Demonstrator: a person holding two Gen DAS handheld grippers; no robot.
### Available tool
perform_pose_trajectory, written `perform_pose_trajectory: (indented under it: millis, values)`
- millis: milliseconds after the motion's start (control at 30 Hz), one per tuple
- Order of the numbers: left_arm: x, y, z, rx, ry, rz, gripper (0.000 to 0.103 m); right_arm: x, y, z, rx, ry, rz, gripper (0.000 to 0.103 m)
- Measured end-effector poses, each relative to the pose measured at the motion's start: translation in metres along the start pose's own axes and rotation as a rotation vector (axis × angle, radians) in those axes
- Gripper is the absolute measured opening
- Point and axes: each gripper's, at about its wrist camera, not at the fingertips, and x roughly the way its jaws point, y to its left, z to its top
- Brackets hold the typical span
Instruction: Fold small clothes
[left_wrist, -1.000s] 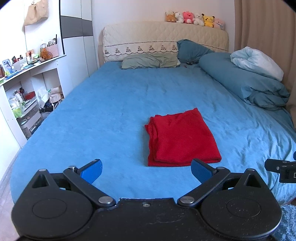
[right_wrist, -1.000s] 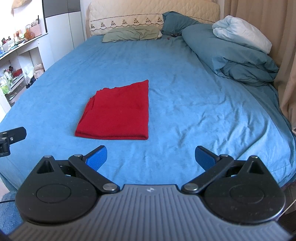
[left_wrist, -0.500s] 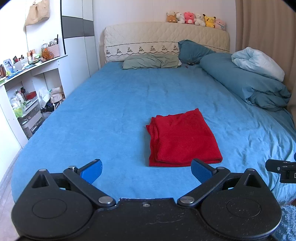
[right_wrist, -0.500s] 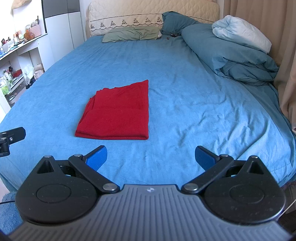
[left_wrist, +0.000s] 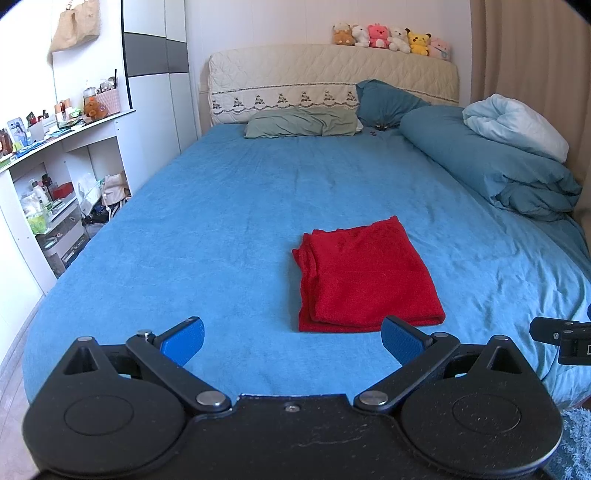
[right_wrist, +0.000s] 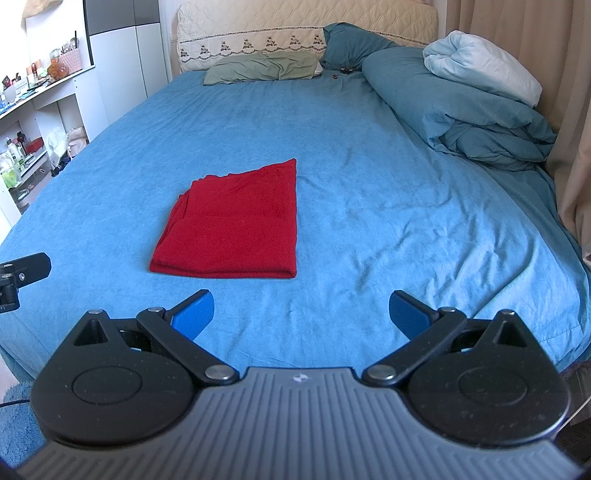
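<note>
A red cloth (left_wrist: 364, 277) lies folded into a neat rectangle on the blue bed sheet (left_wrist: 221, 221), near the foot of the bed. It also shows in the right wrist view (right_wrist: 236, 225). My left gripper (left_wrist: 293, 341) is open and empty, held back from the cloth's near edge. My right gripper (right_wrist: 301, 312) is open and empty, also short of the cloth, which lies ahead and to its left. Neither gripper touches the cloth.
A rolled blue duvet (left_wrist: 491, 170) with a pale blanket (left_wrist: 517, 125) lies along the bed's right side. Pillows (left_wrist: 303, 125) and the headboard (left_wrist: 332, 85) are at the far end. White shelves (left_wrist: 55, 177) with clutter stand left. A curtain (right_wrist: 554, 74) hangs right.
Both views have shifted only very slightly; the cloth lies as before and both grippers stay open.
</note>
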Motion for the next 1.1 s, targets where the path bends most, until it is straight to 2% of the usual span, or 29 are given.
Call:
perform_pose_trajectory:
  millis: [767,1100]
  values:
    - [-0.0003,-0.0025,0.0008,-0.010,-0.011,0.009,0.103,-0.0008,0.0000,0.0006,0.003,0.002,-0.001,0.103]
    - [0.0036,0.0031,-0.0021,-0.039,-0.010,-0.010,0.103,-0.0001,-0.0007,0.0009,0.005,0.005,-0.003,0.103]
